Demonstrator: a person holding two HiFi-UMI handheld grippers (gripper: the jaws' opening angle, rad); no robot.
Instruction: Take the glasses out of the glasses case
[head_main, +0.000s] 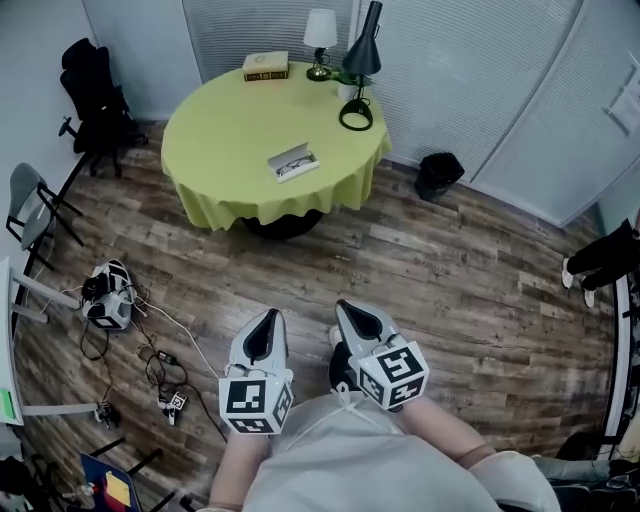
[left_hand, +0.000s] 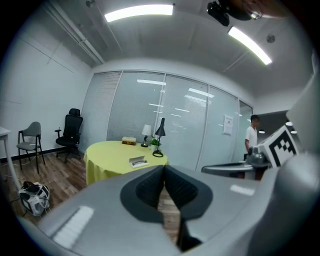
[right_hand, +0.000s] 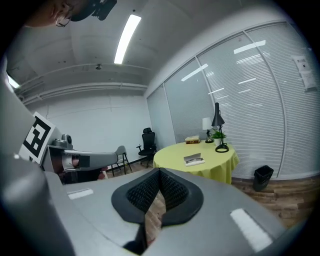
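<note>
Held low over the wooden floor (head_main: 450, 270), left gripper (head_main: 267, 318) has its jaws pressed together on nothing. Right gripper (head_main: 346, 308), just beside it, is likewise closed and empty. Well beyond them, the glasses case (head_main: 301, 154) lies open on the yellow table (head_main: 225, 135), glasses (head_main: 291, 167) inside.

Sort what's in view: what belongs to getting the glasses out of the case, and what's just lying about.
Job: open glasses case, glasses inside it, yellow table, left tool and right tool, both shut, empty.
Lying about: book, white lamp, black lamp, bin, office chair, bag on the floor.
</note>
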